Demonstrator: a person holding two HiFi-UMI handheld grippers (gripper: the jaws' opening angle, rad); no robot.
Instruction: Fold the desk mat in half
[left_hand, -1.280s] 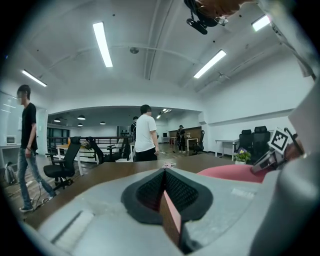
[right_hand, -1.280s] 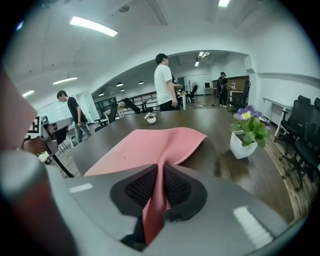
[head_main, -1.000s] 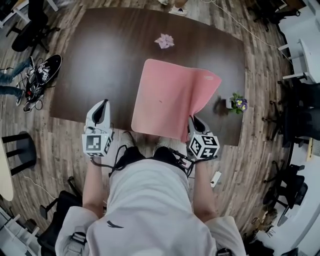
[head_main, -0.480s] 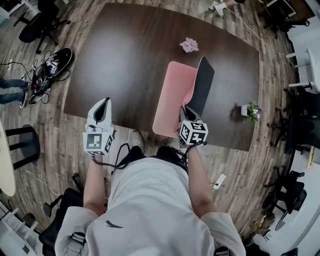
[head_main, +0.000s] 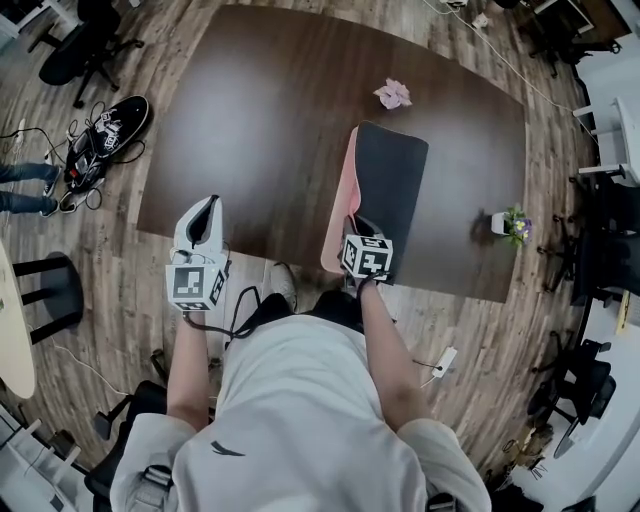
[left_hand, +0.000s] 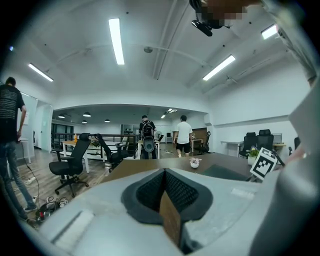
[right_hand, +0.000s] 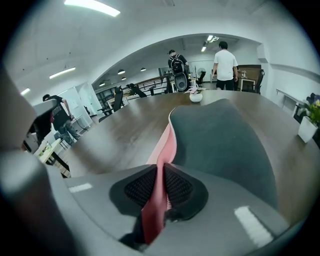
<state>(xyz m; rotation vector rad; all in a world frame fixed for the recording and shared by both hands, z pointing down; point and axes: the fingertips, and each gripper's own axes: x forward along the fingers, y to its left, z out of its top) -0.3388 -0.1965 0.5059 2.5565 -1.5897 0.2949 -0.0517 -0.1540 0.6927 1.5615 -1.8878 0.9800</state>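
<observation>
The desk mat (head_main: 388, 190) lies folded on the table (head_main: 260, 130), at 4 o'clock from its middle, dark underside up, with a pink strip showing along its 9 o'clock side. At the mat's 7 o'clock corner, the right gripper (right_hand: 159, 172) has its jaws pinched on the pink edge. The left gripper (head_main: 207, 207), at 9 o'clock from the right one, has its jaws together and holds nothing.

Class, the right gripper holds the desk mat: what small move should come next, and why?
Probably lower the right gripper slightly and open its jaws: they pinch the near edge of the pink desk mat, whose dark underside already lies folded over on the brown wooden table, only a pink strip showing along its left.
</observation>
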